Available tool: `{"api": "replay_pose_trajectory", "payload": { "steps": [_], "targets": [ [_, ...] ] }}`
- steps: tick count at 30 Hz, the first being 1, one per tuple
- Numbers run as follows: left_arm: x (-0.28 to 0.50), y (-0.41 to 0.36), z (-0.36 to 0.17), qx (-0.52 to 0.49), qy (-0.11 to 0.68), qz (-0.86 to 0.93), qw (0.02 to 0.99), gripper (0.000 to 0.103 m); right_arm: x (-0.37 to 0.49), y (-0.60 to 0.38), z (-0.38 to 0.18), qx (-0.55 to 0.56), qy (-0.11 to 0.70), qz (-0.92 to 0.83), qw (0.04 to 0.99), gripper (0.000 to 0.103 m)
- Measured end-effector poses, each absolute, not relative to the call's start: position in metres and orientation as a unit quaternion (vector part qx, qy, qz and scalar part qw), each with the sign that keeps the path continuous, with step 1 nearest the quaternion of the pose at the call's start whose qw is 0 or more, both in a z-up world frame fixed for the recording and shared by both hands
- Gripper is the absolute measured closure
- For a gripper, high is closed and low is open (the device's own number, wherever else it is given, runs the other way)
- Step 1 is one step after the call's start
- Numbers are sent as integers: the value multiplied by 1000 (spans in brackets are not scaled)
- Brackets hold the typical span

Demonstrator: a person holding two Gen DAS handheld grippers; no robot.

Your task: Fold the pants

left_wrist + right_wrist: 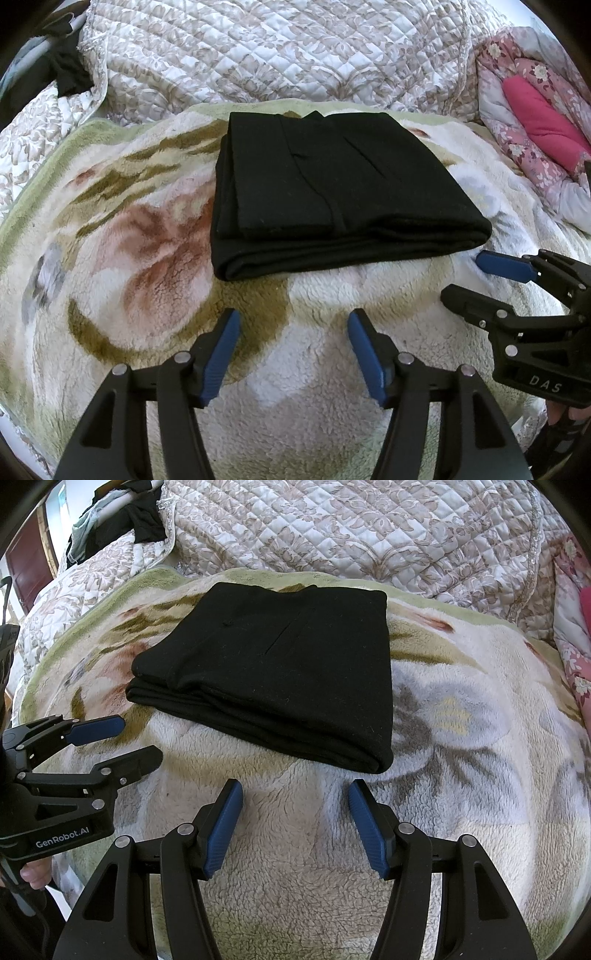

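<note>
Both claws hover low over the fleece blanket (155, 236) spread on the bed, side by side and pointing toward the folded pants (332, 192). The left claw (293, 325) sits level, its two blue-padded fingers (221, 354) splayed wide with nothing between them but bare fleece. In the right wrist view the same claw (138, 738) enters from the left edge, seen side-on, one blue pad above and a black finger below, with a clear gap between them. Its body carries the white lettering "GenRobot.AI". A fingertip of the person's left hand (35, 875) shows just under that body.

The right claw (295, 797) is likewise level and wide open, gripping nothing, its blue pads (369, 834) over plain fleece short of the pants. In the left wrist view it (460, 275) comes in from the right edge, also side-on, and the letters "DAS" can be read on its housing. Its upper blue pad lies just beside the near right corner of the pants; whether it touches the cloth cannot be told.

The pants are black, folded into a thick rectangular stack, lying flat on the blanket toward its far edge, with the layered fold edges facing the claws. Neither claw holds them. Beyond the blanket lies a quilted floral bedspread (280, 48); a pink floral quilt (535, 122) is bunched at the right side of the bed, and dark clothing (144, 517) is heaped at the far left corner.
</note>
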State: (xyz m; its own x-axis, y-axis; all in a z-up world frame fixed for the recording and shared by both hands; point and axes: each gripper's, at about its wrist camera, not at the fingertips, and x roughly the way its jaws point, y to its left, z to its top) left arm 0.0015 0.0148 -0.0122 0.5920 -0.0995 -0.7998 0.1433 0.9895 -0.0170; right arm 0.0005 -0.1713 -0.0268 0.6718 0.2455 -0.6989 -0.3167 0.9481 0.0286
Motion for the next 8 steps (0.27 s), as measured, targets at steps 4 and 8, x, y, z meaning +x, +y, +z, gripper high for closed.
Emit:
{"api": "replay_pose_trajectory", "payload": {
  "steps": [4,8],
  "targets": [
    [1,16,-13,20,446,-72,892,35,0,-171,-27,-47,375,154,913,43],
    [5,13,-12,26,444,-73,892,34,0,-171,-27,-48,374,153,913,43]
  ]
}}
